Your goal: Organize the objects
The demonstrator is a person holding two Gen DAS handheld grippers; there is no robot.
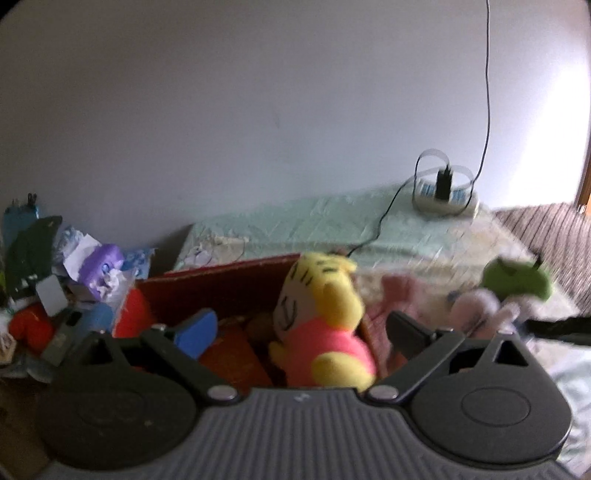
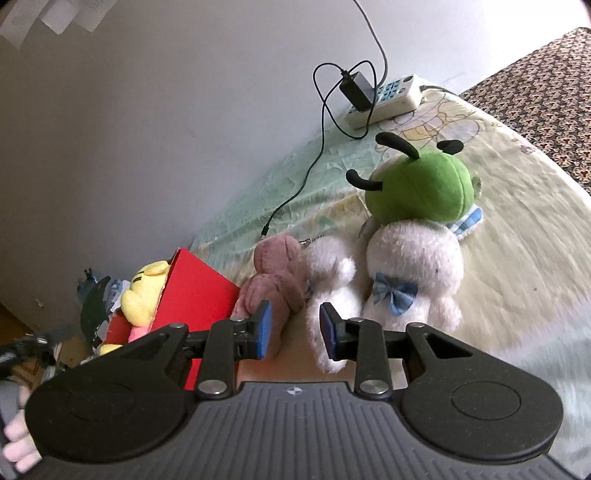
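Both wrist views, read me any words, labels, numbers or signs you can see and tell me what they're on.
No readable text in either view.
Power strip: blue sockets, no legible print.
Papers on the wall: too blurred to read.
Packaging pile: printing blurred.
Red box: plain side.
Yellow plush and green-headed plush: no lettering seen.

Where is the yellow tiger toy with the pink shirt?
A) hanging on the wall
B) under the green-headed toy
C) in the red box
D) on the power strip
C: the yellow plush tiger in a pink shirt sits inside the red cardboard box.
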